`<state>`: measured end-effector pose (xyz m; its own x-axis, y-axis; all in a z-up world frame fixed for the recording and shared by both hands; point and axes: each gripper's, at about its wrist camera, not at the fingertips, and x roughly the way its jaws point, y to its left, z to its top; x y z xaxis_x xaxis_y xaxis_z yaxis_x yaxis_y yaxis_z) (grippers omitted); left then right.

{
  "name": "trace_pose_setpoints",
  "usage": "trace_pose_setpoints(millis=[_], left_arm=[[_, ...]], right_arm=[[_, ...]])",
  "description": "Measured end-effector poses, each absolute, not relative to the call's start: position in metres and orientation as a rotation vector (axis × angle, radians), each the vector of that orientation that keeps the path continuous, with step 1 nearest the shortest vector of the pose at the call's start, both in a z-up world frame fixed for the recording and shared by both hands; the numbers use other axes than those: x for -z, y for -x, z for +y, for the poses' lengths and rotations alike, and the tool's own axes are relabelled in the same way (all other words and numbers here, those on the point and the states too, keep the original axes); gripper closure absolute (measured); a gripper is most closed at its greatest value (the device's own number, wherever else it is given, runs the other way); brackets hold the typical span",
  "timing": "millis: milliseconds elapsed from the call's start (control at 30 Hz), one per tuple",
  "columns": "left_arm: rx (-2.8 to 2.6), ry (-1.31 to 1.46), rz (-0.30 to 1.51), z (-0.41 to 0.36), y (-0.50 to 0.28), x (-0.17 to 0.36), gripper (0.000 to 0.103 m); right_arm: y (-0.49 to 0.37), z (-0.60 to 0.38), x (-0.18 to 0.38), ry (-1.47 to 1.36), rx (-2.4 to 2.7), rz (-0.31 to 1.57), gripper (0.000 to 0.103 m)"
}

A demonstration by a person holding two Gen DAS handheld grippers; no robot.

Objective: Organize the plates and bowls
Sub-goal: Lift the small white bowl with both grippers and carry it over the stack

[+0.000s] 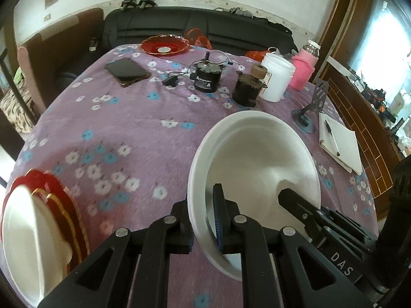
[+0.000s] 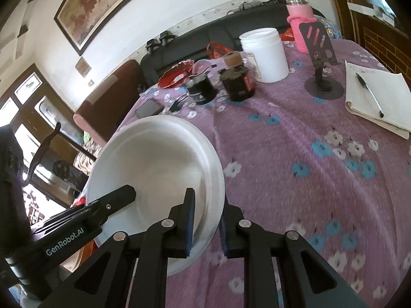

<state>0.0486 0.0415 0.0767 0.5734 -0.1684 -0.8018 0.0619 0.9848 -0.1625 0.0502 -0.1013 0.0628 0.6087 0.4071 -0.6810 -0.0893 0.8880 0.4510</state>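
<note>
— Over the purple flowered tablecloth (image 1: 143, 133), what do the two grippers have hold of?
— One white bowl (image 1: 257, 159), shared between them. The left gripper (image 1: 204, 220) is clamped on the bowl's rim at its near left edge, jaws almost together with the thin wall between the pads. The right gripper (image 2: 205, 220) pinches the opposite rim (image 2: 215, 205) the same way, nearly closed on it.
— Is the bowl resting on the table?
— It looks lifted and tilted, its opening turned toward the cameras; I can't tell whether its underside touches the cloth.
— Where are the other dishes?
— At the near left edge of the table, in the left wrist view, a white plate (image 1: 28, 231) lies on a stack of red gold-rimmed plates (image 1: 64, 205). A red scalloped dish (image 1: 164, 45) sits at the far side, well apart.
— And around it?
— A dark phone (image 1: 127, 71), two small black motors (image 1: 206, 75), a white jar (image 1: 277, 79), a bottle in a pink sleeve (image 1: 304, 69), a phone stand (image 2: 321, 59), and a notepad (image 2: 377, 97) with a pen (image 2: 370, 95) on it.
</note>
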Motion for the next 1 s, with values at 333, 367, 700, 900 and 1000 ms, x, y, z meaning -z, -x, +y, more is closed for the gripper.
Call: trace_pose_setpoints(millis=[333, 367, 700, 900, 1000], left_arm=[[0.117, 0.132, 0.882, 0.073, 0.021, -0.094, 0.09], [0.11, 0.133, 0.873, 0.077, 0.027, -0.095, 0.09], [0.009, 0.174, 0.826, 0.134, 0.073, -0.099, 0.09], [-0.012, 0.209, 0.816, 0.161, 0.081, -0.098, 0.09], [-0.026, 0.211, 0.803, 0.171, 0.085, -0.098, 0.09]], right_arm=[[0.002, -0.067, -0.079, -0.341, -0.34, 0.852, 0.085], [0.008, -0.061, -0.08, -0.33, -0.346, 0.847, 0.085], [0.04, -0.004, -0.094, -0.264, -0.431, 0.826, 0.084], [0.044, 0.023, -0.099, -0.234, -0.451, 0.828, 0.084], [0.046, 0.036, -0.101, -0.219, -0.457, 0.827, 0.084]])
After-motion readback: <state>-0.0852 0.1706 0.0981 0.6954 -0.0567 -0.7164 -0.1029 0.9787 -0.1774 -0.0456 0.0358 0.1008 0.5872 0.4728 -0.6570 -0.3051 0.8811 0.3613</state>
